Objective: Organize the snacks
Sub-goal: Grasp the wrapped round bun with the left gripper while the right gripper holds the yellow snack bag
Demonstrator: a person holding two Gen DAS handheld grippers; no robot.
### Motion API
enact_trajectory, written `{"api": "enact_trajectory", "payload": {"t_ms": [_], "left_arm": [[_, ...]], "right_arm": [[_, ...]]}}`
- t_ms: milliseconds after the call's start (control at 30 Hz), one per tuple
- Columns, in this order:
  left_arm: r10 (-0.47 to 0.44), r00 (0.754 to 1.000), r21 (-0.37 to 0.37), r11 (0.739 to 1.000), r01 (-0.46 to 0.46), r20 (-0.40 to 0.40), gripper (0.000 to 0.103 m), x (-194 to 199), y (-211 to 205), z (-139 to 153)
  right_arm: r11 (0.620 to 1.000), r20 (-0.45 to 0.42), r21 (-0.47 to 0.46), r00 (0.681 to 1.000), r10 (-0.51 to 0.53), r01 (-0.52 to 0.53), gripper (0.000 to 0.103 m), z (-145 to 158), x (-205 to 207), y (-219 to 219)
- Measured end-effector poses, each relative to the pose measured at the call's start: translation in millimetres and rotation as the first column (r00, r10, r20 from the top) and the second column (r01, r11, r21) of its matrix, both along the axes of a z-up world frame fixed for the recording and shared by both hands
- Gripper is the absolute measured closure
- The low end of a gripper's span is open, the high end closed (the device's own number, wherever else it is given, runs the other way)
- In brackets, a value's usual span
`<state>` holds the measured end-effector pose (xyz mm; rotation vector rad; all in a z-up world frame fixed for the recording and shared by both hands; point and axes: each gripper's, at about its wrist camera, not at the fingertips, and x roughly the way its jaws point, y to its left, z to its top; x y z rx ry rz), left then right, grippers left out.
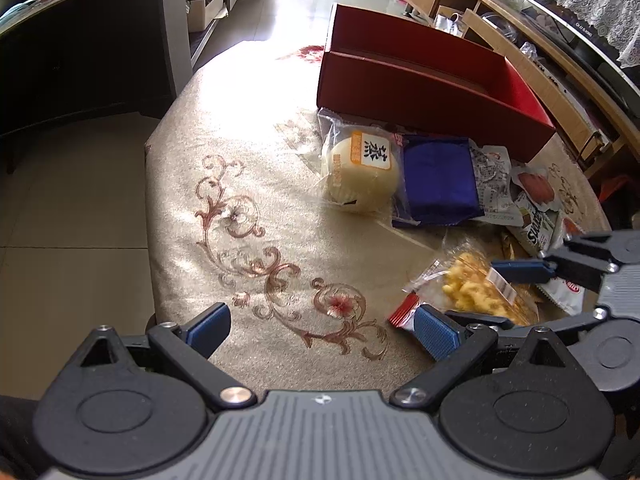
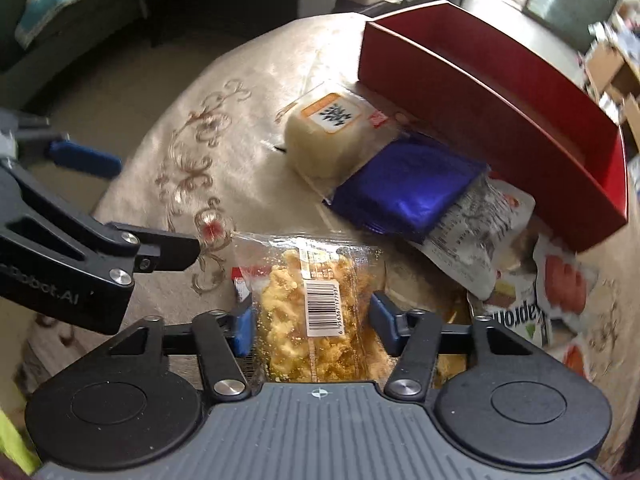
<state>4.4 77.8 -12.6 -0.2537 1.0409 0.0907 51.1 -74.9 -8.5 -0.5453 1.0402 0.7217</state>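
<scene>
Closing on the clear snack bag (image 2: 288, 280) with the right tool (image 2: 312, 320): jaws drawn in to the bag's width, one blue pad against the film on each long side, nothing else caught between them. Sits at 6 o'clock in the right wrist view, low on the cloth-covered surface (image 2: 260, 80), barcode label up, apparently not yet lifted.

Judging by the look: very light, puffed yellow pieces loose inside thin crinkly film, so soft and slippery outside and brittle inside. Calls for a gentle pinch across the middle, just enough to dent the film without crushing the contents; crumbs already visible in the bottom. Better to avoid the flat sealed ends, which would likely slide out or let the bag swing.

Hanging at 9 o'clock of the bag, the left tool (image 1: 324, 330): spread wide, holding nothing, well clear of the snacks.

Waiting at 1 o'clock, beyond the pile, the red box (image 2: 500, 92), open-topped and the likely destination. Lying between bag and box: a wrapped pale bun (image 2: 328, 136) at 12 o'clock and a blue packet (image 2: 404, 188) just beside it, overlapping a printed pouch. Needs a lift high enough to pass over these and the box wall.
</scene>
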Motion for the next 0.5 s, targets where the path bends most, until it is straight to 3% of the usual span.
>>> {"api": "enact_trajectory", "payload": {"t_ms": [100,300,333,500], "left_arm": [[-0.007,1.000,0.016,1.000,0.007,0.015,0.007,5,-2,5],[-0.068,0.998,0.039,0.997,0.067,0.016,0.007,34,-12,12],[-0.068,0.998,0.033,0.997,0.067,0.009,0.007,40,-12,12],[-0.055,0.998,0.013,0.998,0.055,0.019,0.007,54,-10,17]], "right_arm": [[0.999,0.007,0.020,1.000,-0.026,0.026,0.053,8,-5,-8],[0.995,0.006,0.065,0.997,-0.071,0.070,0.057,18,-8,-21],[0.995,-0.006,0.070,0.997,-0.075,0.075,0.054,17,-7,-22],[0.998,0.006,0.054,1.000,-0.018,0.018,0.013,13,-6,-21]]}}
